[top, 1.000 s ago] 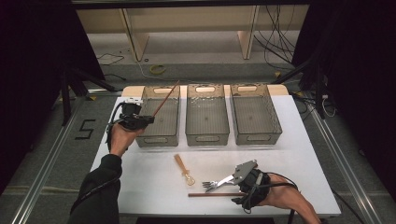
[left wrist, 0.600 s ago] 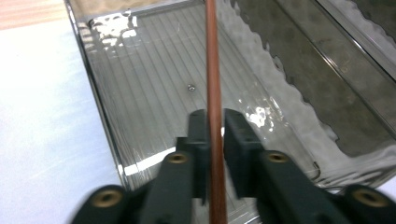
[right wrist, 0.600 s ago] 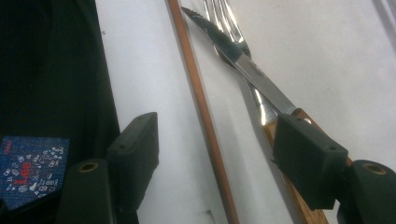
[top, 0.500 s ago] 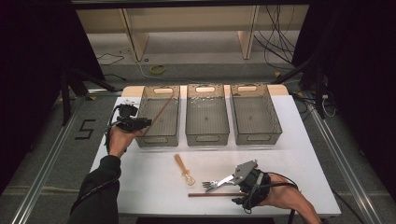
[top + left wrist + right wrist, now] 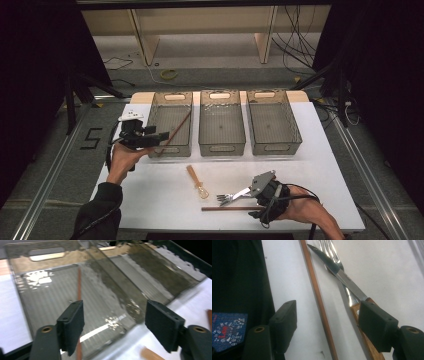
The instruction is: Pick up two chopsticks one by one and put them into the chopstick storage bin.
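Our left gripper [image 5: 113, 327], jaws just opened w/ nothing between them, hangs at the near-left bin [image 5: 170, 125]; a brown chopstick [image 5: 176, 131] leans inside, just beyond the fingers. Our right gripper [image 5: 327, 327] gapes over a 2nd chopstick [image 5: 318, 297], a wood-handled knife [image 5: 347, 282] beside its right finger, fork [image 5: 329, 250] beneath the blade.

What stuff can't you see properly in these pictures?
- Fork: right gripper view, the knife lies across it and the top edge cuts its tines.
- Chopstick in the left bin: left gripper view, the left claw hides its lower end.
- Wooden spoon: high view, too small for detail.
- Right claw: high view, its grey plate hides the jaws.
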